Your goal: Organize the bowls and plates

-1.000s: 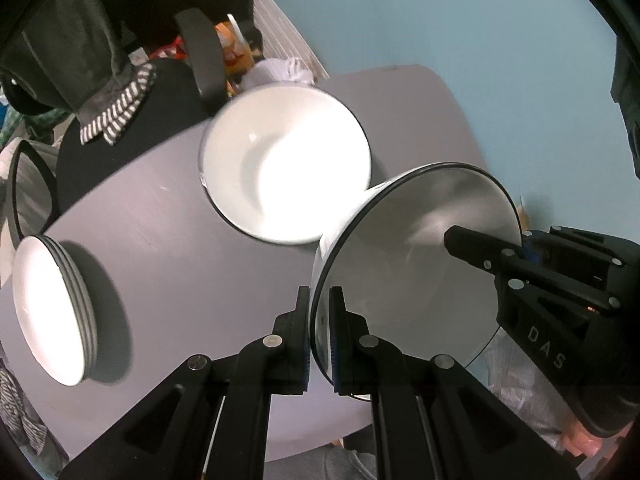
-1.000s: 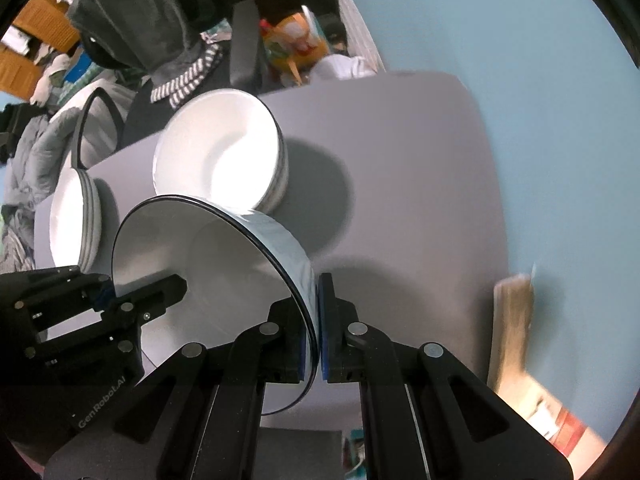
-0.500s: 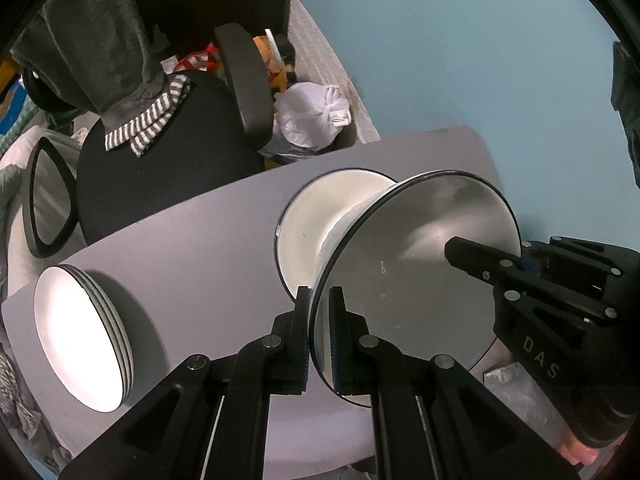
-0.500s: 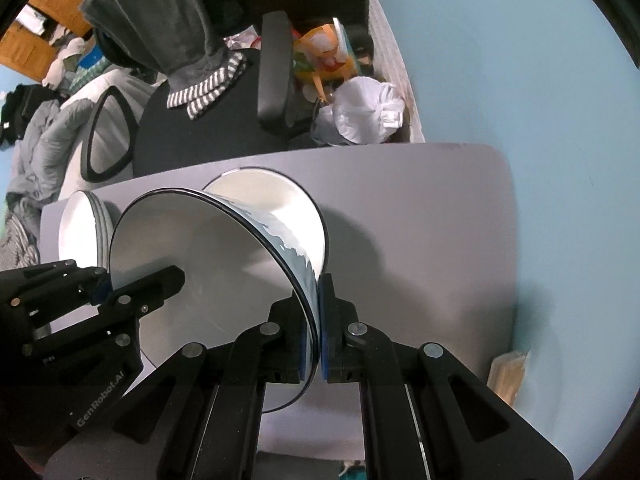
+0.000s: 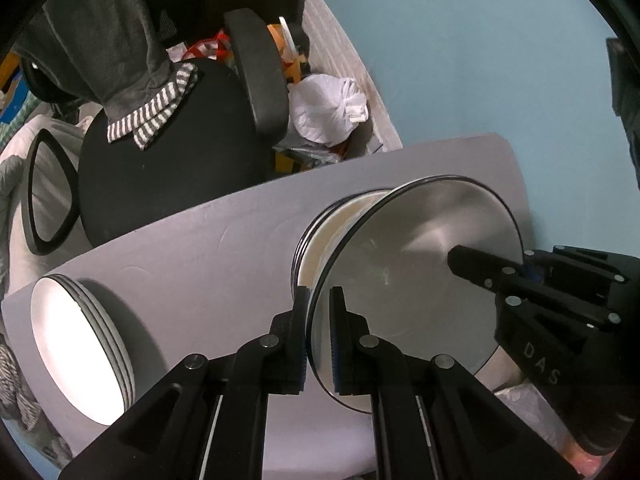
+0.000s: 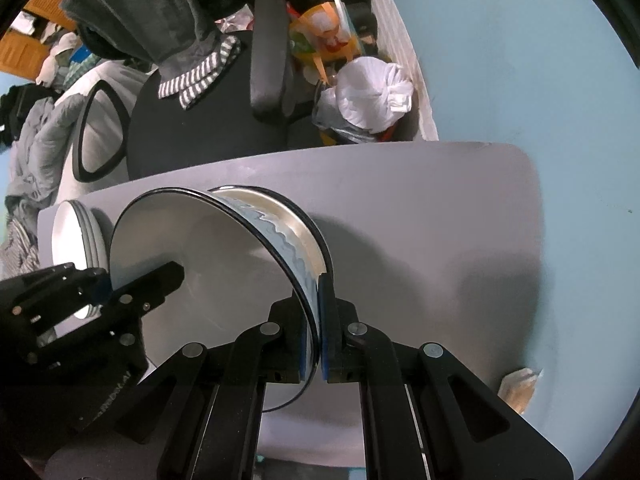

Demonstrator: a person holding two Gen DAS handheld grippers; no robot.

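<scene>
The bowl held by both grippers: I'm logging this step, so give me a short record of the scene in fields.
held item: bowl, white with a dark rim
left gripper: shut on the bowl's near rim
right gripper: shut on the opposite rim
below it: another bowl on the table
contact between bowls: cannot tell
also on table: stack of plates, apart from the bowls
</scene>
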